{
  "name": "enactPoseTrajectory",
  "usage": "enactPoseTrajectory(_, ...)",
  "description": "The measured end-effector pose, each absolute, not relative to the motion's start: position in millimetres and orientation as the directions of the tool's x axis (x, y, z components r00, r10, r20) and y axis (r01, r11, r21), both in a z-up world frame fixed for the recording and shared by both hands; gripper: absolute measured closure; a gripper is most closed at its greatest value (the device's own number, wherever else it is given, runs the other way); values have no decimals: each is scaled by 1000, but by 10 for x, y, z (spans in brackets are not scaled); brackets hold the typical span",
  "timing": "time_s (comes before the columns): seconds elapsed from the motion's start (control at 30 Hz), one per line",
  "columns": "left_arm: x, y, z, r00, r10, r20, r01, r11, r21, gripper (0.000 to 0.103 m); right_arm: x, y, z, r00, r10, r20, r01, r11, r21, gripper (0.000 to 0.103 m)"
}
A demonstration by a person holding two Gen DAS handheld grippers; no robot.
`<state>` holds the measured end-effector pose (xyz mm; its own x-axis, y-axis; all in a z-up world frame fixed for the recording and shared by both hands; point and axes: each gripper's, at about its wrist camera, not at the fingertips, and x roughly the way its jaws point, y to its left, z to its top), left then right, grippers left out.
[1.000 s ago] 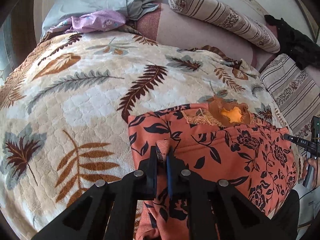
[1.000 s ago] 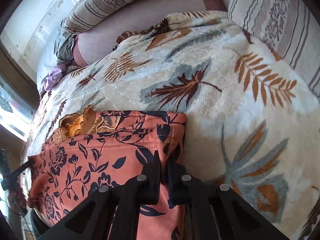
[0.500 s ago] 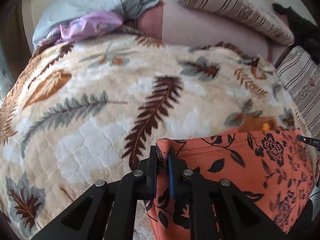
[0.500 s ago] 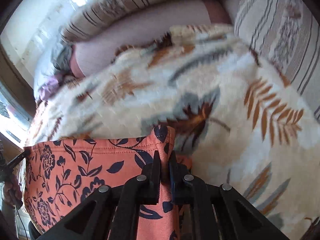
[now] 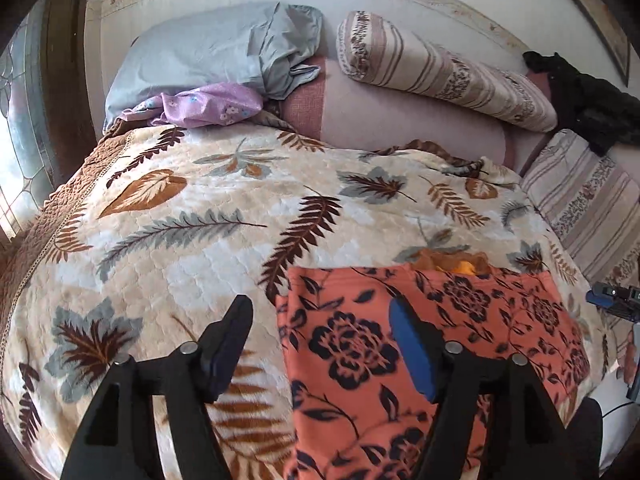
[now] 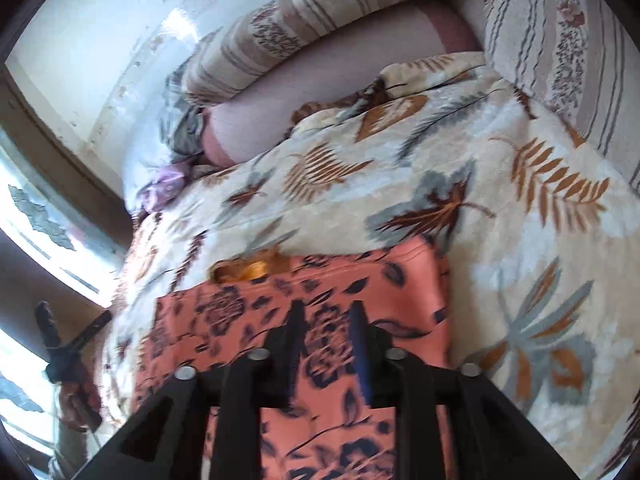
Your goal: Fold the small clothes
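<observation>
The orange floral garment (image 5: 420,344) lies folded flat on the leaf-patterned blanket (image 5: 180,240), near the close edge of the bed, and neither tool has hold of it. The left gripper (image 5: 320,332) hangs above the garment's left edge with its jaws spreading; one finger sits over bare blanket to the outside of the cloth, the other, with its blue pad, over the flower print, and nothing is pinched between them. The right gripper (image 6: 326,330) is likewise let go and widening, both fingers poised over the printed cloth a little inward of its right edge, the fabric below them rather than clamped. Just beyond the fingertips, at the garment's far edge, a bit of yellow-orange fabric (image 5: 466,268) peeks out from under the fold. Farther ahead of the fingers, past the blanket, are a grey-blue pillow (image 5: 208,52), a crumpled lilac cloth (image 5: 204,106) and a striped bolster (image 5: 440,72) against the wall. In the right gripper's view a hand (image 6: 74,398) on the other tool's handle shows at the lower left.
</observation>
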<state>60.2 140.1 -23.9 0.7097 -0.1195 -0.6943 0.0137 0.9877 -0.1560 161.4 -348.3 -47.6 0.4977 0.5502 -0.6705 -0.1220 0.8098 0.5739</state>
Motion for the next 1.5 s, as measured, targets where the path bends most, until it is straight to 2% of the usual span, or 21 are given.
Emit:
enactPoseTrajectory(0.03,471,1321,-295,704,-143,-696,27,984,-175,27,1497,-3391,-523,482,594,-645,-142,779,611,3)
enactPoseTrajectory(0.07,361,1247,-397,688,-166,-707,39,980,-193,26,1401,-3321,-598,476,619,-624,-152,757,635,1)
enactPoseTrajectory(0.13,273,1126,-754,615,-153,-774,23,984,-176,26,1295,-3237,-868,438,620,-651,-108,755,647,1)
enactPoseTrajectory(0.2,327,1110,-1268,469,-56,-882,-48,995,-89,26,1263,-3328,-1241,410,592,-694,28,752,658,3)
enactPoseTrajectory(0.27,229,1206,-1255,519,-91,-850,-87,983,-159,25,1184,-3483,-1276,459,616,-640,89,685,723,8)
enactPoseTrajectory(0.3,193,1216,-1168,516,-59,-855,-116,984,-137,25,1136,-3507,-1173,474,599,-645,104,689,717,8)
enactPoseTrajectory(0.43,-42,1211,-886,624,12,-781,-126,988,-85,25,914,-3535,-812,546,628,-554,-29,675,737,6)
enactPoseTrajectory(0.47,-37,1216,-959,600,5,-800,-126,988,-89,25,890,-3580,-860,551,617,-562,-11,679,734,6)
enactPoseTrajectory(0.53,29,1235,-1297,478,4,-878,-141,987,-73,23,920,-3718,-1163,516,567,-642,123,693,710,6)
enactPoseTrajectory(0.57,5,1253,-1355,487,5,-874,-143,987,-75,23,926,-3820,-1340,485,562,-669,208,669,713,6)
enactPoseTrajectory(0.6,-42,1253,-1290,514,14,-857,-145,987,-72,23,876,-3900,-1400,505,590,-630,232,610,757,9)
enactPoseTrajectory(0.8,-231,1217,-891,593,64,-803,-167,985,-45,23,696,-3933,-965,585,587,-560,116,623,773,7)
enactPoseTrajectory(0.9,-268,1167,-854,602,13,-798,-160,982,-104,23,746,-3909,-937,592,612,-524,91,595,799,7)
enactPoseTrajectory(0.97,-244,1098,-901,610,-1,-792,-150,982,-117,23,814,-3893,-1038,585,610,-534,98,601,793,7)
enactPoseTrajectory(1.03,-166,1031,-1088,553,40,-832,-153,987,-54,20,901,-3929,-1331,534,574,-621,210,621,755,7)
enactPoseTrajectory(1.07,-103,1029,-1255,470,67,-880,-162,987,-11,20,900,-3969,-1437,532,592,-606,241,580,778,7)
enactPoseTrajectory(1.1,-98,1052,-1340,439,56,-897,-176,984,-25,18,903,-3984,-1416,553,593,-585,237,562,793,6)
enactPoseTrajectory(1.2,-171,1103,-1149,482,64,-874,-210,977,-44,19,984,-3937,-1157,555,608,-568,169,586,792,6)
enactPoseTrajectory(1.33,-29,996,-835,554,57,-830,-174,984,-49,19,1334,-3819,-865,558,640,-527,70,597,799,6)
enactPoseTrajectory(1.43,207,862,-732,592,17,-806,-133,988,-78,18,1748,-3757,-928,546,657,-519,69,582,810,6)
enactPoseTrajectory(1.5,396,789,-822,571,31,-820,-133,990,-56,18,2020,-3767,-1145,527,653,-544,99,588,802,6)
